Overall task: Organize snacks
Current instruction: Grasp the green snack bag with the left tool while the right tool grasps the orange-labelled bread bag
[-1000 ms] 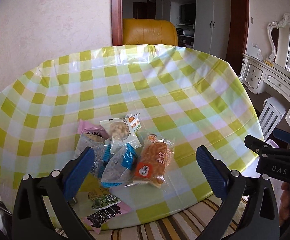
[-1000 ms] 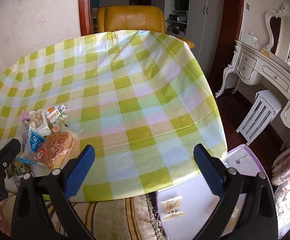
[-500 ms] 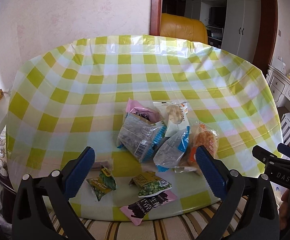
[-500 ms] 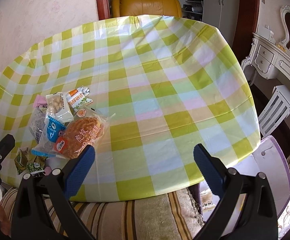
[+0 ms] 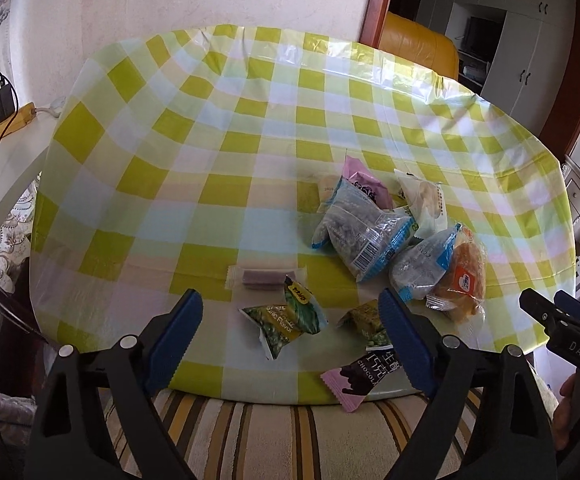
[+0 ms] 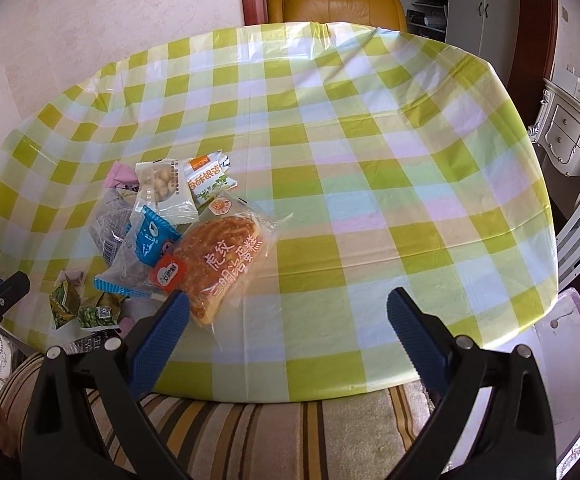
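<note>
Wrapped snacks lie near the front edge of the checked table (image 5: 226, 140). A pile holds two clear-and-blue packets (image 5: 362, 236), a pink packet (image 5: 364, 184), a white nut packet (image 5: 426, 204) and an orange cake packet (image 6: 222, 260). In front lie a purple bar (image 5: 264, 277), two green pea packets (image 5: 286, 320) and a pink chocolate bar (image 5: 364, 376). My left gripper (image 5: 290, 299) hovers over the pea packets, jaws closing, pads touching nothing. My right gripper (image 6: 288, 298) is open above bare cloth, its left finger (image 6: 162, 336) just in front of the cake packet.
A striped cushion (image 6: 290, 432) runs along the table's front edge. A white box with a purple rim (image 6: 566, 340) stands low at the right. A yellow chair (image 6: 334, 0) is behind the table, a white dresser (image 6: 570, 132) at the right, a power strip (image 5: 6, 124) at the left.
My left gripper has swung left and sunk toward the table's front edge, so the small green packets now lie between its narrowing fingers. My right gripper came closer to the cake packet.
</note>
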Demonstrator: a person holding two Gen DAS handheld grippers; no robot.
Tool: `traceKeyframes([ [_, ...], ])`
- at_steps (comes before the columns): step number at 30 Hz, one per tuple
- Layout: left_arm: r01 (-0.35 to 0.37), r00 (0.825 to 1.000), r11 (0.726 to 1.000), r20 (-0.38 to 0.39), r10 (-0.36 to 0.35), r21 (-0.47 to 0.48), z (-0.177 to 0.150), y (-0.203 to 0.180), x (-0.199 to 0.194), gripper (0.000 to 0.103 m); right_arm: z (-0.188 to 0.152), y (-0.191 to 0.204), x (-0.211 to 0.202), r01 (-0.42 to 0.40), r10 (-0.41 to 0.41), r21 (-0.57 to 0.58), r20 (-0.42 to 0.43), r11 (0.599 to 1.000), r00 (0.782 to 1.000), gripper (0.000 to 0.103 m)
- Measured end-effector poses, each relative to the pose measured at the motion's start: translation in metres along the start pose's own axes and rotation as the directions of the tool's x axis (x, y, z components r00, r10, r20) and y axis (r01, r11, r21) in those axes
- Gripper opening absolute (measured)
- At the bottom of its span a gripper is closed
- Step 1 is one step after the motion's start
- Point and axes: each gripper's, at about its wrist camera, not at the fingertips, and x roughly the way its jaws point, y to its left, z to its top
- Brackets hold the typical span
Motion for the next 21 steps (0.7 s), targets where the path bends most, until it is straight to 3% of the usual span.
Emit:
traceKeyframes([
  [12,0.042,0.990,0.996,-0.133,-0.052,-0.079,-0.005,0.014,0.030,0.069,0.008,0.018,0.034,-0.060,0.065,0.070,-0.074,0.996,0.995,0.099],
  [21,0.054,0.977,0.993,-0.197,-0.075,-0.107,-0.003,0.017,0.052,0.068,0.018,0.020,0.050,-0.067,0.080,0.144,-0.086,0.987,0.993,0.099],
])
